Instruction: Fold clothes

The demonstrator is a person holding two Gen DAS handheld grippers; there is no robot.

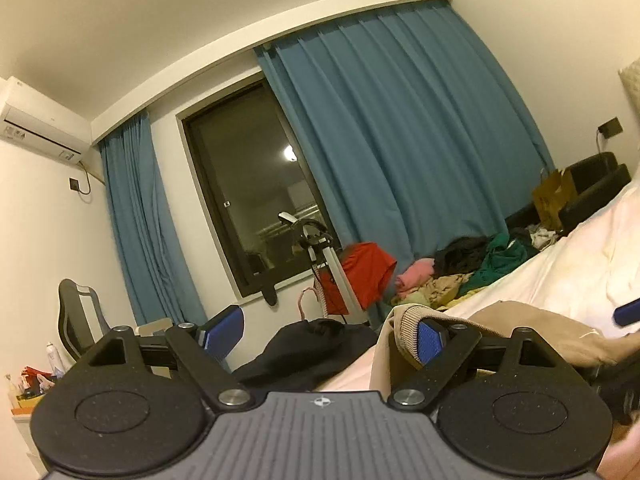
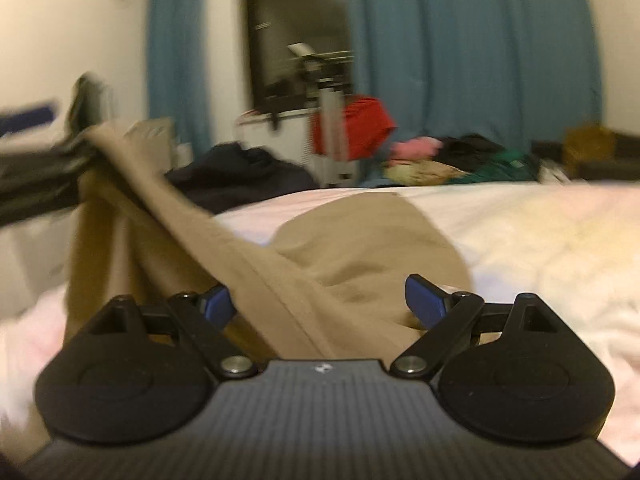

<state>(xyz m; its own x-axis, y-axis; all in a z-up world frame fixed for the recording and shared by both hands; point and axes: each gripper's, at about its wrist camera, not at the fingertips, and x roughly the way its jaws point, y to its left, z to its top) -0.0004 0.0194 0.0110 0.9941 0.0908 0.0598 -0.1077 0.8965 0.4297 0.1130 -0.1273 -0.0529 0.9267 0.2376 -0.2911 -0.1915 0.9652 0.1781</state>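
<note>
Tan cloth, a garment (image 1: 500, 332) with a ribbed hem, is seen in the left wrist view draped over the right finger of the left gripper (image 1: 324, 330), hooked there rather than pinched; the jaws stand wide apart and nothing is pressed between the pads. The garment trails right across the white bed (image 1: 560, 264). A dark heap (image 1: 308, 346) lies just beyond the fingers, and a mixed pile of clothes (image 1: 472, 268) sits further back below the blue curtain (image 1: 400, 120). A dark window (image 1: 248, 184) and a red item (image 1: 364, 272) on a stand are noted behind. In the right wrist view, blurred, the right gripper (image 2: 324, 306) is likewise spread wide; a raised fold of the garment (image 2: 360, 240) passes between its fingers, touching the left pad or just beside it, which cannot be told, and is not clamped. The fold rises leftward to the left gripper (image 2: 36, 148), seen as a dark smear. The rest of the garment lies bunched on the bed (image 2: 520, 232).
</note>
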